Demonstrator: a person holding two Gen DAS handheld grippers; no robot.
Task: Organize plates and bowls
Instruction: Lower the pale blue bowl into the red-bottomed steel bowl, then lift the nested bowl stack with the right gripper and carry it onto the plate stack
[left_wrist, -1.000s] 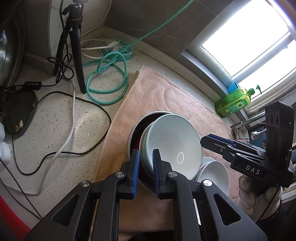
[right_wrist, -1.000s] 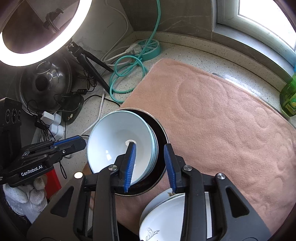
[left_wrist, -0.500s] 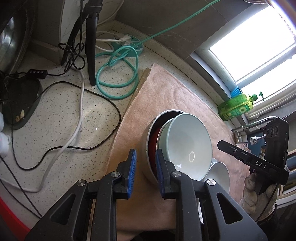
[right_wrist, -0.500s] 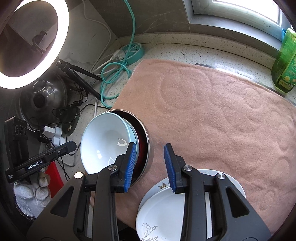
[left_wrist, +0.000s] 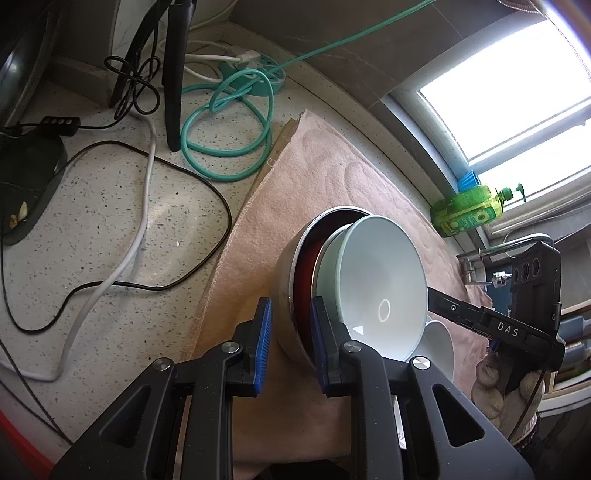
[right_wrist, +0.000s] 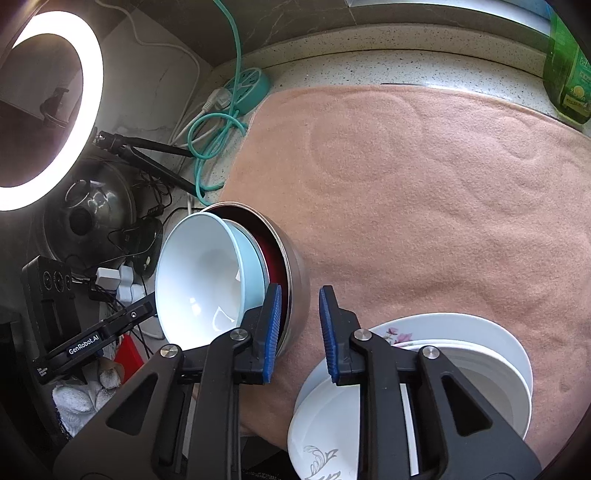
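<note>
We hold our left gripper (left_wrist: 290, 343) with its blue-padded jaws parted, and our right gripper (right_wrist: 300, 332) likewise agape, each reaching forward and downward from a white-gloved hand, the left hand (right_wrist: 86, 397) and the right hand (left_wrist: 506, 391) gripping the handles low behind them.

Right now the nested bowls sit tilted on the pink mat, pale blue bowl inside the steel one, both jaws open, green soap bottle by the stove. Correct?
One error: the green soap bottle stands by the window, per the left wrist view. The pale blue bowl inside the steel bowl, tilted on the pink mat, and open jaws hold.
</note>
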